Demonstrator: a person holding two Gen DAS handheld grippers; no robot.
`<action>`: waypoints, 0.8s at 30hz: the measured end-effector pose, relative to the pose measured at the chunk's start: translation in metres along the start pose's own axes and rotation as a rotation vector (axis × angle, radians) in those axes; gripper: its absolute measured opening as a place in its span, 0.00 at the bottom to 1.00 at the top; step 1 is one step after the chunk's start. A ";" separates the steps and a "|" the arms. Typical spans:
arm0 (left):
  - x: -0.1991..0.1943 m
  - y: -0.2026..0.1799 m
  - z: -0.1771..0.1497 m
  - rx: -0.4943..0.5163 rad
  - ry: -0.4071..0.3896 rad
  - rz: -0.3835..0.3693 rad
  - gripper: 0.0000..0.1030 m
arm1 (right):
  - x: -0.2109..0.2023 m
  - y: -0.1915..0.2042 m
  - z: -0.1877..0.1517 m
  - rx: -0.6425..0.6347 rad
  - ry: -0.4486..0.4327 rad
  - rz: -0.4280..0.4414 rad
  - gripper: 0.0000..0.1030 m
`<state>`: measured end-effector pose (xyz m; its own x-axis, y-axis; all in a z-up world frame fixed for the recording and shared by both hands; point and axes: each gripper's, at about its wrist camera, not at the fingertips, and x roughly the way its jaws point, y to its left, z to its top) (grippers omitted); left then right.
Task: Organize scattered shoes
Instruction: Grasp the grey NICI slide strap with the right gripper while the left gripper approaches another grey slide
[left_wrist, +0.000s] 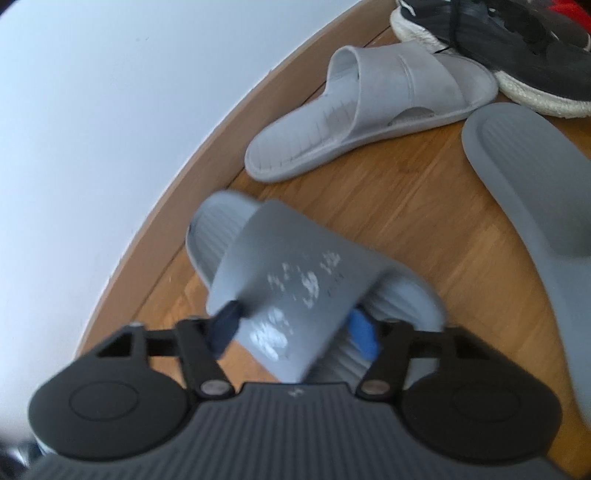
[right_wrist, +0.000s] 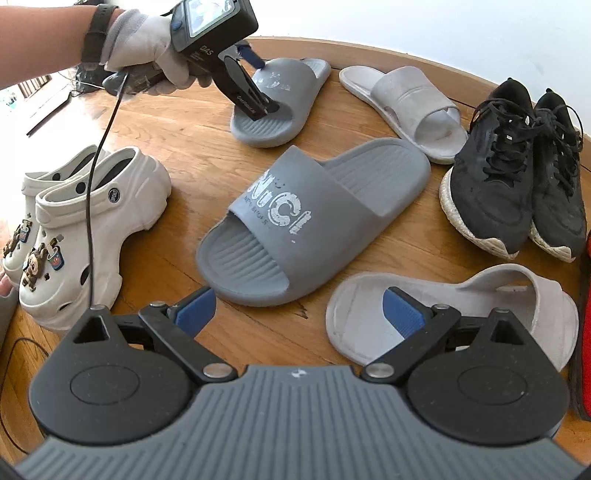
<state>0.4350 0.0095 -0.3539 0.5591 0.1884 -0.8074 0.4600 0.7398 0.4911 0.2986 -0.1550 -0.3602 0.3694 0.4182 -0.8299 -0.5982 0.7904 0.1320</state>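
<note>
The right tongs (right_wrist: 299, 314) are held wide open over the wooden floor (right_wrist: 192, 155), with nothing between the blue pads. Just beyond them lie a pale grey rubber slipper (right_wrist: 461, 321) and a dark grey slide with a worn white print (right_wrist: 314, 218). White clogs with charms (right_wrist: 81, 236) are seen to the left, and black laced sneakers with white soles (right_wrist: 517, 177) to the right. Farther off, the left tongs (left_wrist: 295, 328), carried by a gloved hand (right_wrist: 147, 48), are closed on the strap of the matching dark grey slide (left_wrist: 291, 288). A second pale grey slipper (left_wrist: 365, 107) lies beside it, near the white wall (left_wrist: 110, 92).
</note>
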 end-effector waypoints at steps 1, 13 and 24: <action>0.001 -0.001 0.000 -0.007 0.008 -0.009 0.26 | 0.000 0.000 0.000 -0.003 -0.001 -0.003 0.95; 0.004 0.011 0.005 0.188 -0.197 0.010 0.95 | 0.046 0.038 0.046 -0.411 -0.045 -0.072 0.98; 0.010 0.005 0.004 0.062 -0.143 -0.001 0.73 | 0.074 0.044 0.041 -0.661 0.057 -0.204 0.78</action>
<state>0.4450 0.0123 -0.3584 0.6495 0.0904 -0.7550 0.4998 0.6976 0.5134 0.3285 -0.0709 -0.3932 0.4933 0.2524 -0.8324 -0.8353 0.4045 -0.3724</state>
